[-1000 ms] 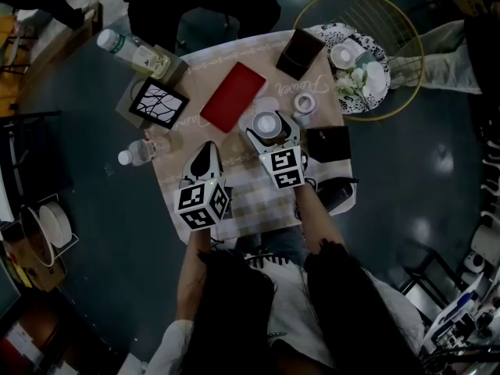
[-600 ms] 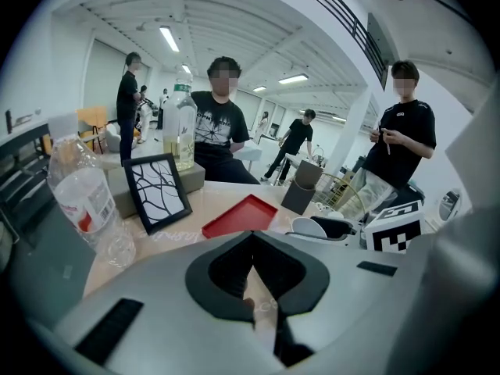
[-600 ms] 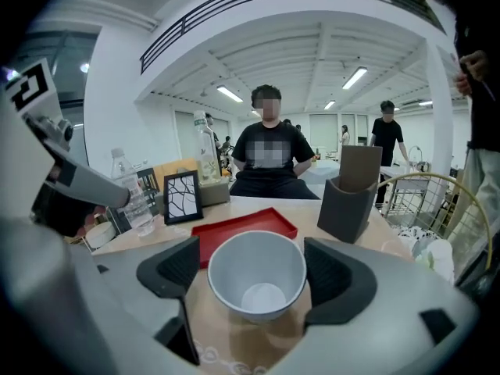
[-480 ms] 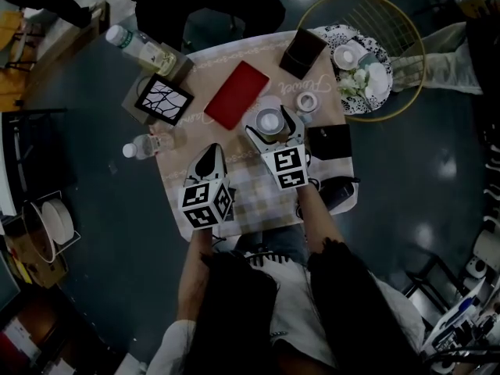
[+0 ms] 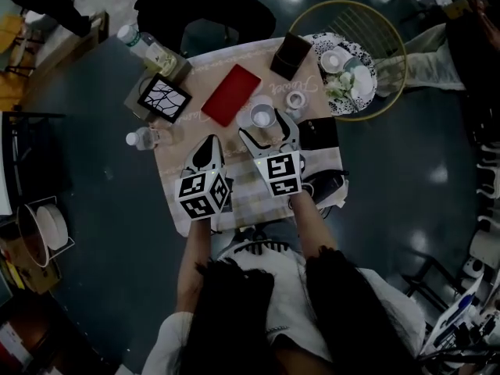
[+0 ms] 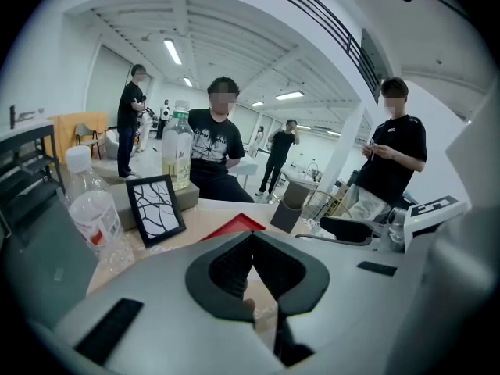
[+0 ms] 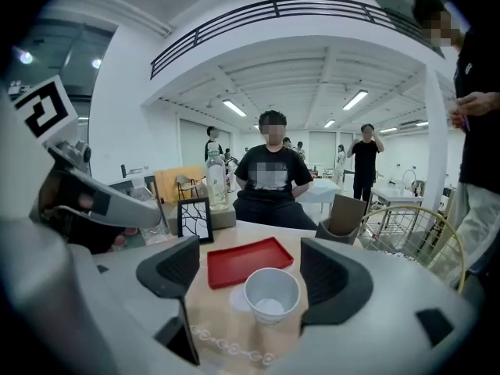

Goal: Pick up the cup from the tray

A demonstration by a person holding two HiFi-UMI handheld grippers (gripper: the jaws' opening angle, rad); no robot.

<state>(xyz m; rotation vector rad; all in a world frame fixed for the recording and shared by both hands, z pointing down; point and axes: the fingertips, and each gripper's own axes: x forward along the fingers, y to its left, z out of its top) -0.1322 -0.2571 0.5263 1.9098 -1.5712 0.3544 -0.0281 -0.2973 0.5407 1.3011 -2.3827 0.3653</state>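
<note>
Noted cup (image 7: 271, 295) upright on surface (image 7: 226, 330), just off tray (image 7: 248, 260) at its 5 o'clock, between right gripper (image 7: 250, 276) fingers, spread wide after just opening, not touching. Saw left gripper (image 6: 251, 239) fingers closed, empty.

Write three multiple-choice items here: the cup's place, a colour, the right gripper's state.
1. Where does the white paper cup stand, relative to the flat red rectangular tray? A on it; B on the cloth-covered table beside it; C under it.
2. The rim of the round wire basket is: A gold; B blue; C white.
3. The fingers of the right gripper are: A shut on the cup; B shut on the tray; C apart, clamping nothing.
Key: 1 B, it sits off the tray's edge; 2 A, the rim gleams gold; 3 C, both fingers stand wide of the cup.
</note>
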